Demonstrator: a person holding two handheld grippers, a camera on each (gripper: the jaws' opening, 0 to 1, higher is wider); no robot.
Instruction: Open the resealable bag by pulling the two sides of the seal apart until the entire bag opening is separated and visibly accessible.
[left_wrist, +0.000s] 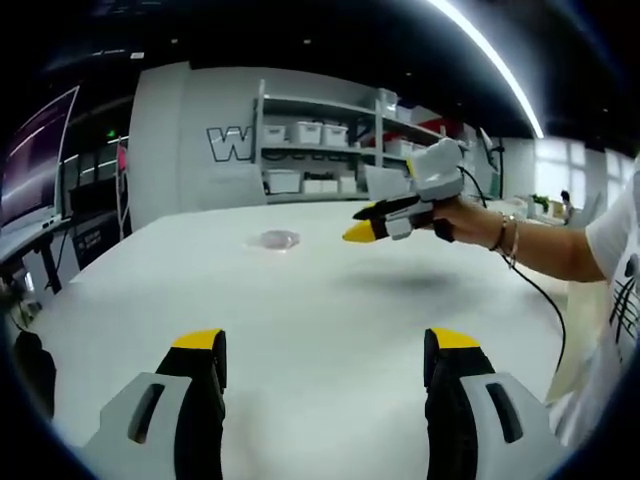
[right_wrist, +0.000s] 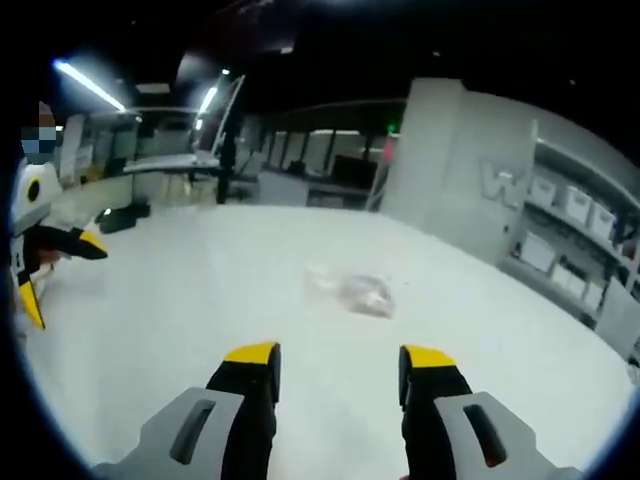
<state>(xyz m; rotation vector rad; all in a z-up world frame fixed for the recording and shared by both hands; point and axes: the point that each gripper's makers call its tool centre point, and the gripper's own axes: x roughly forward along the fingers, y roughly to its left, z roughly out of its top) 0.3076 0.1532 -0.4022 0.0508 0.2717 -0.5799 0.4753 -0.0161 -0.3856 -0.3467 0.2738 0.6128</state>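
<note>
The resealable bag (right_wrist: 352, 291) lay flat on the white table (right_wrist: 180, 300), clear and crumpled, well ahead of both tongs; its seal and contents were too blurred to make out. The left tongs (left_wrist: 325, 360) were spread, holding nothing. The right tongs (right_wrist: 335, 372) were spread too, also holding nothing.

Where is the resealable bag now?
The resealable bag lies flat on the white table, ahead of the right tongs, untouched.
</note>
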